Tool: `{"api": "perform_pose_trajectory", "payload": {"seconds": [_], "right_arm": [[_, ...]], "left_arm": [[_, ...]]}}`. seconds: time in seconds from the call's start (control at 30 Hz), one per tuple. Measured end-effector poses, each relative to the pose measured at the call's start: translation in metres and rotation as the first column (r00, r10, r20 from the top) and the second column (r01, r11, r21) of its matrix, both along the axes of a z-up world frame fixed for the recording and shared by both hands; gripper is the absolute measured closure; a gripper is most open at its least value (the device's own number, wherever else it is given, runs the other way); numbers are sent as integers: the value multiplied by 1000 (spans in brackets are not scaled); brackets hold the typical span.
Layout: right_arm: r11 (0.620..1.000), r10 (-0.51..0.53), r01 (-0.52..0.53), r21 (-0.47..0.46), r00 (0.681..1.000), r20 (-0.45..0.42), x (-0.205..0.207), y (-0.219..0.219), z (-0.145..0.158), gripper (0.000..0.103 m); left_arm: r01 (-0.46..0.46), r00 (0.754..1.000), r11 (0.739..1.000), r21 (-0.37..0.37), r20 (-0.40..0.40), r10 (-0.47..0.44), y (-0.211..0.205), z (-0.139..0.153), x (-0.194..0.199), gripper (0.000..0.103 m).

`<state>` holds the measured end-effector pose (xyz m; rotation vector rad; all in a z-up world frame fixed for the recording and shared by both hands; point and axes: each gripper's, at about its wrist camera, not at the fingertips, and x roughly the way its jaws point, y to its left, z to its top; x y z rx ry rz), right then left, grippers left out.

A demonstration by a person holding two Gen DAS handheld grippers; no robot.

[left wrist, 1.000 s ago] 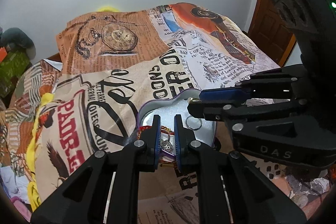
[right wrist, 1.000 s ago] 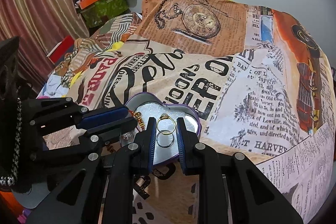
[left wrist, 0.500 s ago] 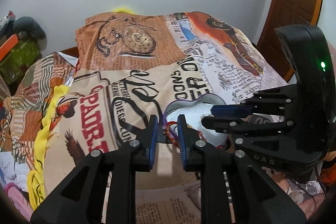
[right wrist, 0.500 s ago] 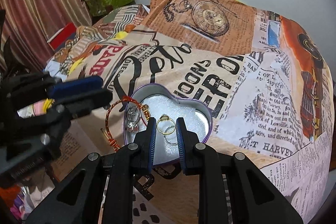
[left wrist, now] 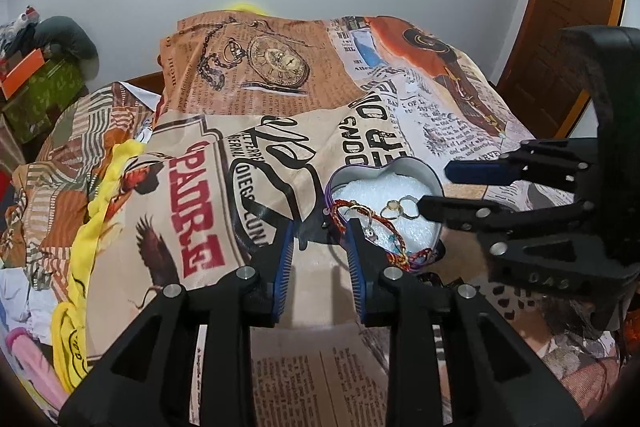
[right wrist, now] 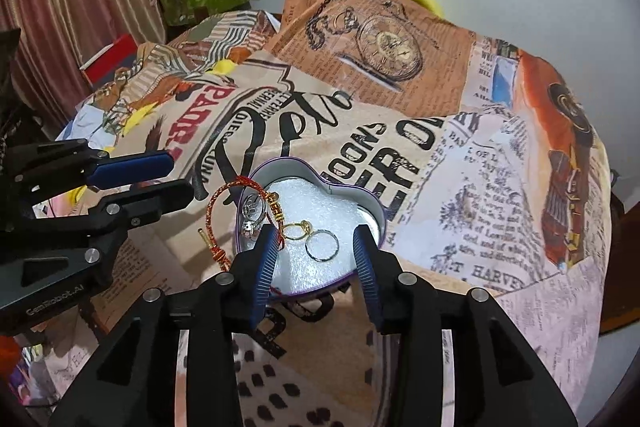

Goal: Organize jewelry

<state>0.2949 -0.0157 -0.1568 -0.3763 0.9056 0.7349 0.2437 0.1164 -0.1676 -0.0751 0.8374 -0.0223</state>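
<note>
Opening both claws, left claw (left wrist: 320,231) and right claw (right wrist: 316,231) empty, I judge rings (right wrist: 322,245) boxed (red bracelet (right wrist: 216,211) overhangs the heart tin (right wrist: 376,203)).

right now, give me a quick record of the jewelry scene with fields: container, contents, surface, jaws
container: purple heart-shaped tin, white foam lining, no lid on it
contents: gold ring and silver ring side by side on the foam; red braided bracelet draped over the tin's rim
surface: newspaper-print bedsheet
left gripper: jaws opening, nothing between them
right gripper: jaws opening, both rings lie between them, not pressed
</note>
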Motion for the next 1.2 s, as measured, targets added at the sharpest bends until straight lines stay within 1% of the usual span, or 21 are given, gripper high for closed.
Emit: {"api": "perform_pose_trajectory", "payload": {"seconds": [0.17,0.37,0.5,0.6,0.67,0.77,0.97,1.2], "right_arm": [[1000,-20,20,18,999,31,-11,-13,17,67],[997,-48,45,56,997,52,-24,-33,37,67],[995,-68,63,75,996,66,-37,-51,46,67],[994,-86,80,78,993,79,-44,-63,50,67],[991,-104,97,88,992,73,-49,-74,51,67],[988,-126,119,99,990,63,-54,-89,52,67],[986,-149,143,87,987,64,-63,-115,49,67],[984,-172,168,66,984,53,-69,-138,36,67]], "left_arm": [[5,1000,1000,-3,6,-5,-6,10,-9,77],[32,999,999,8,28,-32,-22,28,-24,77],[55,998,998,12,36,-56,-37,36,-33,74],[74,997,997,14,37,-74,-51,40,-39,74],[86,996,996,8,34,-87,-61,42,-42,74],[101,994,995,3,26,-102,-75,40,-46,73],[142,990,990,-15,-21,-142,-102,27,-50,73],[209,974,977,-34,-80,-211,-131,6,-45,73]]}}
